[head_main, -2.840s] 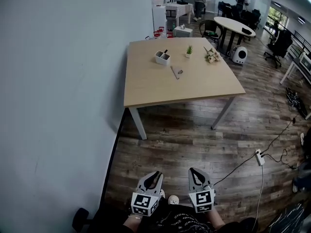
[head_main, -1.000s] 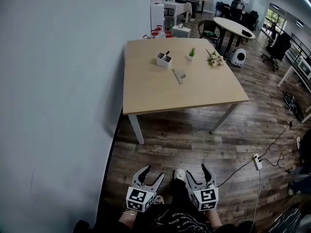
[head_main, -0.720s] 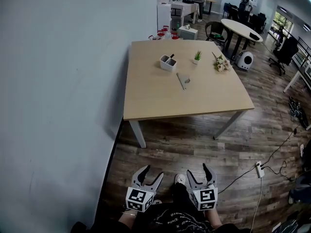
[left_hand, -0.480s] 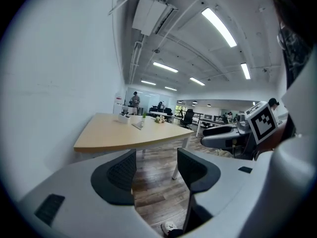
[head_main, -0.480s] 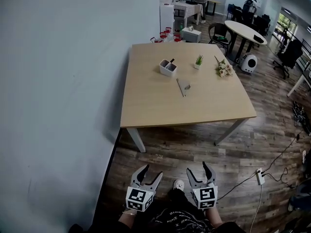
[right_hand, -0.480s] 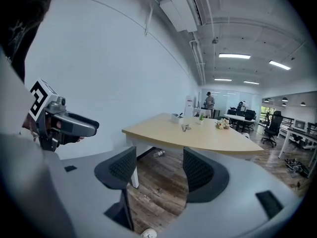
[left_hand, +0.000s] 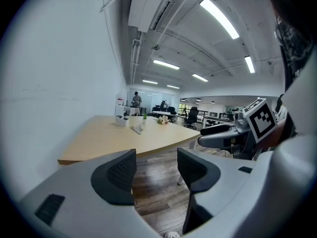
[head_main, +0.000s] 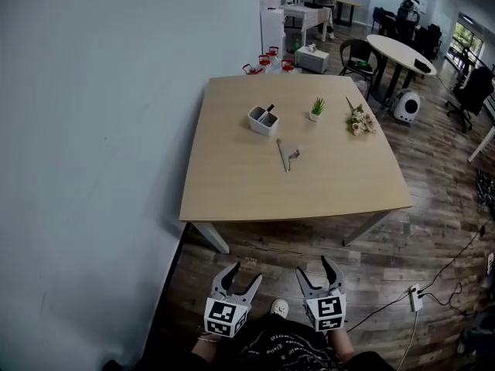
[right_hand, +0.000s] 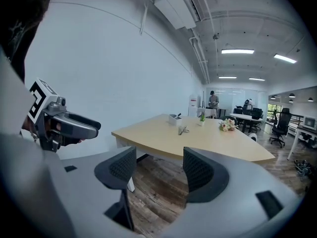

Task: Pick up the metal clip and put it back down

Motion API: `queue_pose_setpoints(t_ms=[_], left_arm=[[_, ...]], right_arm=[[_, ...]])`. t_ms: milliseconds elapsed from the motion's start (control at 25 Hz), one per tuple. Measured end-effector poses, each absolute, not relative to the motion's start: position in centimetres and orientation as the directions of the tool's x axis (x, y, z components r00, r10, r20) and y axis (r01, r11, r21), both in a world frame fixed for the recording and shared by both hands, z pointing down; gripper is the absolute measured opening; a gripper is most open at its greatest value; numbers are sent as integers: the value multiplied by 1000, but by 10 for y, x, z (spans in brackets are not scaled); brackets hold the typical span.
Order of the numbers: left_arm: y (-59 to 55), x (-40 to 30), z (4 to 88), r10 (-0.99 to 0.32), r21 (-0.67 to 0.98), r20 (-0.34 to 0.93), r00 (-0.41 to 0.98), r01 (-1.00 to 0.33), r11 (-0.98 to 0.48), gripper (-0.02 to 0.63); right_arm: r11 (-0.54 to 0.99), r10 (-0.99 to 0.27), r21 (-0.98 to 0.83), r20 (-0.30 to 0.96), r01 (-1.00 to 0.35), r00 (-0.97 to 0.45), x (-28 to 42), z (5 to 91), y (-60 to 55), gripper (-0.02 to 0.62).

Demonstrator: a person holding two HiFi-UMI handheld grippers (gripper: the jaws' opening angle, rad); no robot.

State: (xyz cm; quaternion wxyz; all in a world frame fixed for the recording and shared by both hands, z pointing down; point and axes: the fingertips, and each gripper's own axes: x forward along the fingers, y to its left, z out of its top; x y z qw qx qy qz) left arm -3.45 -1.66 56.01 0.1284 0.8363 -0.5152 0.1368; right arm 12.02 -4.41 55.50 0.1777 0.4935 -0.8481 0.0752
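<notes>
The metal clip lies near the middle of the light wooden table, beside a thin grey strip; in the right gripper view the clip shows small and far off, and in the left gripper view the clip is tiny. Both grippers are held low near the person's body, well short of the table's near edge. My left gripper is open and empty, and my right gripper is open and empty too. In the left gripper view the left gripper points at the table edge, as does the right gripper in its own view.
On the table's far part stand a white holder, a small potted plant and a bunch of flowers. A blue-white wall runs along the left. A power strip with cable lies on the wooden floor at right. Chairs and a round table stand beyond.
The table has drawn nearer in the head view as the person stepped toward it. Both grippers stay low, open and empty.
</notes>
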Motion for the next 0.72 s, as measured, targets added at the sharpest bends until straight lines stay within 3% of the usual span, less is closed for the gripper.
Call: queue_pose_setpoints(t_ms=[720], left_arm=[[-89,23,568,-821,98,374,431,-899,-427,250]], right_arm=[[527,-780,37,417,-849,-466,170,575,-112,295]])
